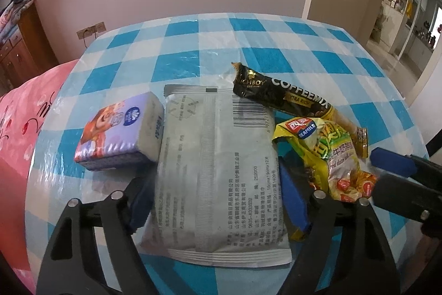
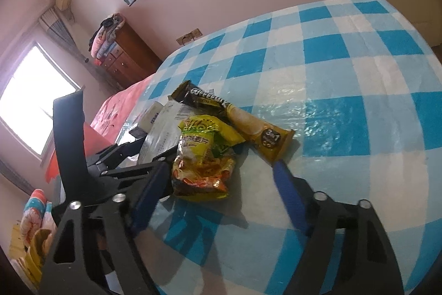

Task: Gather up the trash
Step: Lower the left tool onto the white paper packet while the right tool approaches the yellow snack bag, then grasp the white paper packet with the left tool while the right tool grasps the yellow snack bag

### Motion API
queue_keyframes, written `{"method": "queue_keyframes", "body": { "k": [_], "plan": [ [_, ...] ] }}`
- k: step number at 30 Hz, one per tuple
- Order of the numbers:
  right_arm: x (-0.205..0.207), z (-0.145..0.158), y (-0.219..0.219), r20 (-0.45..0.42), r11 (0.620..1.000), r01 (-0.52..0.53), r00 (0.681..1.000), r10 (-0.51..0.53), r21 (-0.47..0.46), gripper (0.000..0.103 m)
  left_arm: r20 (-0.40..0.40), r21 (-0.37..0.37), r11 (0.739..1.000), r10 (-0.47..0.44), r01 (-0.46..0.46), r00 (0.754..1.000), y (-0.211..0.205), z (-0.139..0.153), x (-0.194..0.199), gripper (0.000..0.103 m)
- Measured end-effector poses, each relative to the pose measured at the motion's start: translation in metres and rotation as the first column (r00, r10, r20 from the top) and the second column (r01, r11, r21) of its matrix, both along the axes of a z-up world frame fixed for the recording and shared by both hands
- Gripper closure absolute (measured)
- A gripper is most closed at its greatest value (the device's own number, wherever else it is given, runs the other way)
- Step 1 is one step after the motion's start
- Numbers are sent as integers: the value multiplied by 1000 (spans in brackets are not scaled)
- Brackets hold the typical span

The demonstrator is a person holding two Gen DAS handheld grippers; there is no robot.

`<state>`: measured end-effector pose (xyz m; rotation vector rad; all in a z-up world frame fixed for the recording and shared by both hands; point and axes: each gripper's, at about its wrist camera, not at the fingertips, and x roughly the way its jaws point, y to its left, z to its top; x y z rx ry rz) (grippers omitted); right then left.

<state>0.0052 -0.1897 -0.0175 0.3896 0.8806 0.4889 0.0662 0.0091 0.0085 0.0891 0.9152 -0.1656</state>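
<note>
Your left gripper [image 1: 218, 201] straddles the grey sachet [image 1: 218, 156]: one blue pad lies against each long edge of the flat packet, and the pads appear to press on it, though how firmly you cannot tell. The sachet lies printed side up on the table [image 1: 248, 46], which is covered in a blue-and-white checked cloth, near the edge closest to you.

Your right gripper [image 2: 221, 192] stands with its jaws apart. The crumpled yellow snack bag [image 2: 204, 156] sits between them, just beside the left-hand pad, while the other pad stands clear of it, resting on bare cloth. The pads do not grip the bag.

Moving outward, the yellow snack bag touches the right edge of the grey sachet and overlaps the lower end of the coffee mix stick [image 1: 298, 104], a long black-and-gold wrapper lying on a slant, its torn top resting on the sachet's far corner. Against the sachet's left edge lies the tissue pack [image 1: 121, 132], purple with a cartoon print, closer to the table's left edge. All four pieces lie bunched together in the near half of the table; the far half is plain cloth.

No bin, bag or other container for the rubbish shows in either view. Beyond the table's left edge lies a pink bedspread [image 1: 25, 123].
</note>
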Motion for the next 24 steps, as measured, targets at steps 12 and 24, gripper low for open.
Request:
{"method": "queue_keyframes", "body": {
  "k": [12,24],
  "plan": [
    [6,5,23,17,1000,6,1000,-6,-30,31,7,-72,997,-11,11,1000,14,2,-10,26],
    [9,-2,35,20,991,31,999,-28,-129,37,16,-122,992,-39,40,999,32,7,-31,26]
  ]
}}
